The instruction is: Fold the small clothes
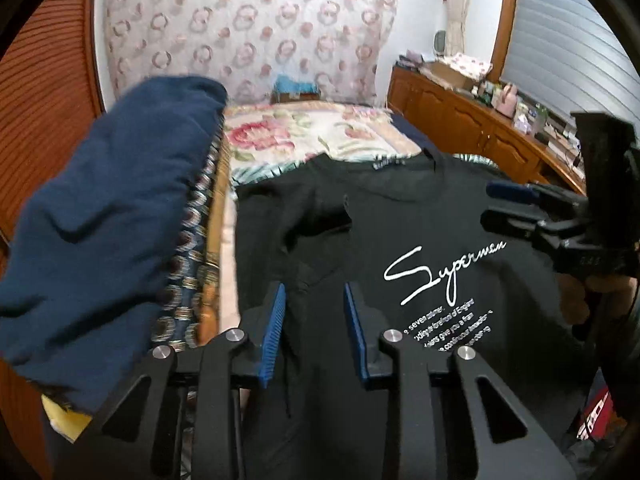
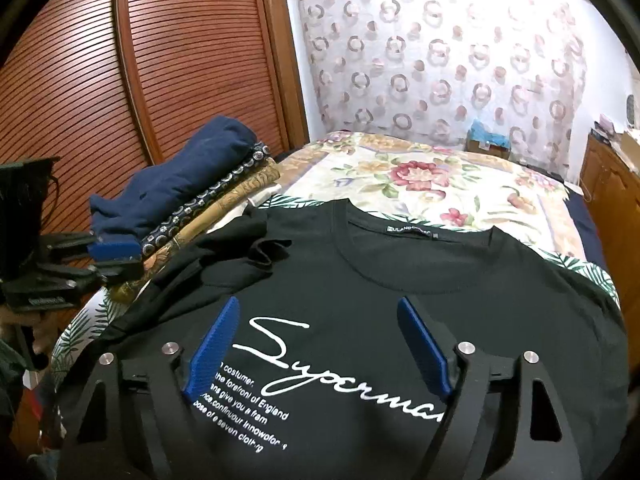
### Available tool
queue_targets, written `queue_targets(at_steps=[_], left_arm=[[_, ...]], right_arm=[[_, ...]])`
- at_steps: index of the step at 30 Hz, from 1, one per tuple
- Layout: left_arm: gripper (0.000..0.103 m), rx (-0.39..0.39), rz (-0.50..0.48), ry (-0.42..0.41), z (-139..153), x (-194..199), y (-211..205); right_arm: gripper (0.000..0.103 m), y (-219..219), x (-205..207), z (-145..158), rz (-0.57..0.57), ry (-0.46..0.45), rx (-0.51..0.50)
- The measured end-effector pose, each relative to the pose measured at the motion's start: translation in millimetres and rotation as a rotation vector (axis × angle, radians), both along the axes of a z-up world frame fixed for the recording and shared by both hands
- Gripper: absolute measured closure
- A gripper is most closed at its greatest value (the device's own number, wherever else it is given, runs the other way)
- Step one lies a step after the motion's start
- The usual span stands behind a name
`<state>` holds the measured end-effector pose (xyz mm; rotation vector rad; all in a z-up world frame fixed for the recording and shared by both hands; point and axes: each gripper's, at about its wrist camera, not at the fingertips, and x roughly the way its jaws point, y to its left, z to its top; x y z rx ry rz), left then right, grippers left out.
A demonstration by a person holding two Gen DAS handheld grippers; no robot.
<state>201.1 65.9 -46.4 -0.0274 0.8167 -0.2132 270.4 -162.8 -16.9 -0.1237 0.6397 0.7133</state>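
A black T-shirt (image 2: 420, 280) with white "Superman" script lies front-up on the bed, its collar towards the far end; it also shows in the left wrist view (image 1: 400, 220). Its left sleeve (image 2: 256, 248) is crumpled inwards. My left gripper (image 1: 315, 294) is open, hovering over the shirt's left side near that sleeve; it shows in the right wrist view (image 2: 112, 258). My right gripper (image 2: 318, 306) is open and empty above the printed chest; it shows at the right edge of the left wrist view (image 1: 494, 204).
A stack of folded clothes with a navy garment (image 1: 104, 216) on top sits at the bed's left edge (image 2: 176, 184). The floral bedspread (image 2: 420, 176) stretches beyond the collar. A slatted wooden wardrobe (image 2: 140, 60) stands left, a cluttered wooden dresser (image 1: 480, 112) right.
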Motion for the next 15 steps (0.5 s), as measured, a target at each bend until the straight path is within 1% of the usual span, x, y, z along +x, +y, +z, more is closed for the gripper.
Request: queue_targets(at_steps=[1,4,6,9,12,13,14,15], left_arm=[[0.072,0.007,0.003,0.01,-1,4,-2],[0.072,0.039,0.019,0.043,-13,14,-5],[0.072,0.07,0.046,0.061,-19,21,-5],[0.072,0.078,0.078,0.08,-24,29,-4],[0.072,0.087,0.059,0.073,-25,33,-8],[0.074,0.085,0.049,0.073,-26,35,-9],[0.094,0.083,0.042,0.071,-27,35,-10],[0.096,0.081,0.049,0.069,-28,35,-9]], right_arm=[[0.022,-5,9,1,0.003,0.006,0.002],[0.023,-4,22,-3,0.005,0.026,-0.005],[0.023,-4,26,-6,0.005,0.04,-0.005],[0.023,-6,28,-8,0.005,0.056,-0.003],[0.023,-7,29,-9,0.011,0.064,-0.008],[0.023,-7,30,-9,0.011,0.063,-0.013],[0.023,-5,30,-8,0.012,0.061,-0.016],[0.023,-5,30,-7,0.012,0.059,-0.018]])
